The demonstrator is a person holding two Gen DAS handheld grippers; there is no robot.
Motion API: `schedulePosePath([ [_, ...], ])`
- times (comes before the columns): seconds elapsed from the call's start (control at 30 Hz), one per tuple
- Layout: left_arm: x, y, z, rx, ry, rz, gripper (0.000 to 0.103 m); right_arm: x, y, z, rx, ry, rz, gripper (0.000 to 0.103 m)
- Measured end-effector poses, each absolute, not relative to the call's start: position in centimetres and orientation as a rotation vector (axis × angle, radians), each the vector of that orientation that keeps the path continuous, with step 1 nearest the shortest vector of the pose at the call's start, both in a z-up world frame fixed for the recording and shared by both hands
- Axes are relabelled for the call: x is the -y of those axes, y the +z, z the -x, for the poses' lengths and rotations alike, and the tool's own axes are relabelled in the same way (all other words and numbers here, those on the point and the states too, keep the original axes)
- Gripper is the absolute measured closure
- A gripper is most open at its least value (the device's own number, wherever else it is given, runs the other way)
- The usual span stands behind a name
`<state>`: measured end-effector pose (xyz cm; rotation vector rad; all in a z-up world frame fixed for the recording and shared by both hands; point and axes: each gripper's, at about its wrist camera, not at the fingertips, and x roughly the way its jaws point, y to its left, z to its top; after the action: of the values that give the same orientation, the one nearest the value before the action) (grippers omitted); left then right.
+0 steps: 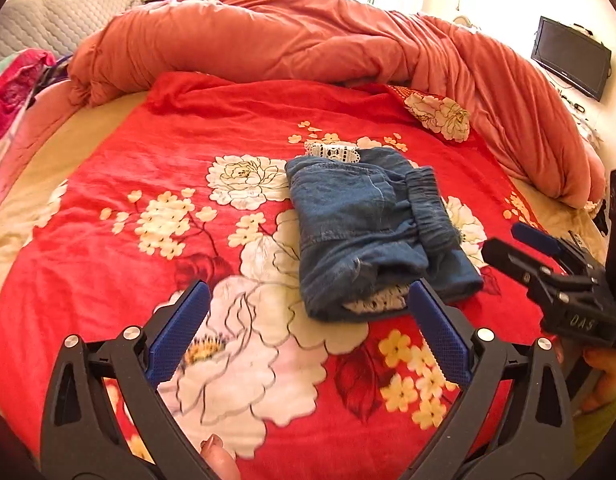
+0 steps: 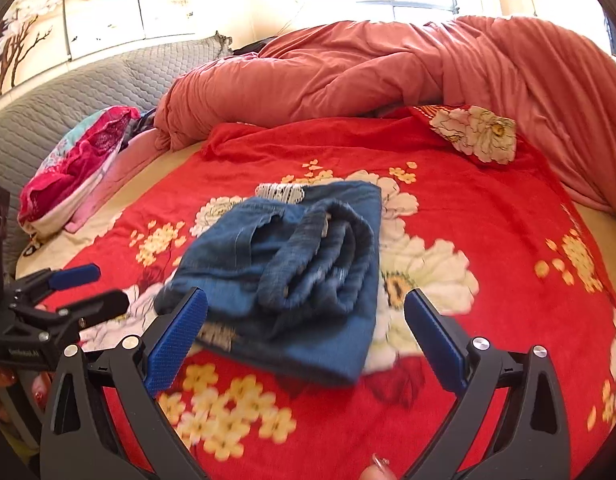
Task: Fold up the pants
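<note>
Pants (image 1: pixel 372 236) lie folded into a compact blue bundle mid-blanket (image 1: pixel 107 264), waistband rolled on top, lace trim peeking out at far and near ends. Nothing grips them. Left gripper (image 1: pixel 310 334) has fingers wide apart, nothing btwn them, hovering just short of the bundle's near edge. Right gripper (image 2: pixel 305 336) likewise spread w/ empty jaws, near edge of the bundle showing btwn its fingers but not pinched.

Fold looks about done, so the step in hand is prob. a clean let-go and tidy. To do it well: back off w/o snagging the lace trim or dragging a corner; if the waistband roll sits lumpy, press it flat w/ a pad instead of re-pinching.

Room: plenty of bare blanket to the left and near side. Rumpled comforter (image 1: pixel 308 44) walls off the far and right sides, so don't push the bundle that way. Grippers sit close together; keep them from bumping.
</note>
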<state>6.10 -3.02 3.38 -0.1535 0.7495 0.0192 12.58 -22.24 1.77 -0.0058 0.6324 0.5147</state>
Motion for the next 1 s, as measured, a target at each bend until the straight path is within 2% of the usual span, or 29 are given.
schedulePosePath([
  [0.47,5.0,0.4,-1.2,-0.805,0.042,0.173,0.01,24.2,-0.8,-7.1,-0.629,0.429,0.063,0.005],
  [1.0,4.9,-0.9,-0.6,-0.817,0.058,0.184,0.01,24.2,-1.6,-5.9,-0.625,0.432,0.068,0.005],
])
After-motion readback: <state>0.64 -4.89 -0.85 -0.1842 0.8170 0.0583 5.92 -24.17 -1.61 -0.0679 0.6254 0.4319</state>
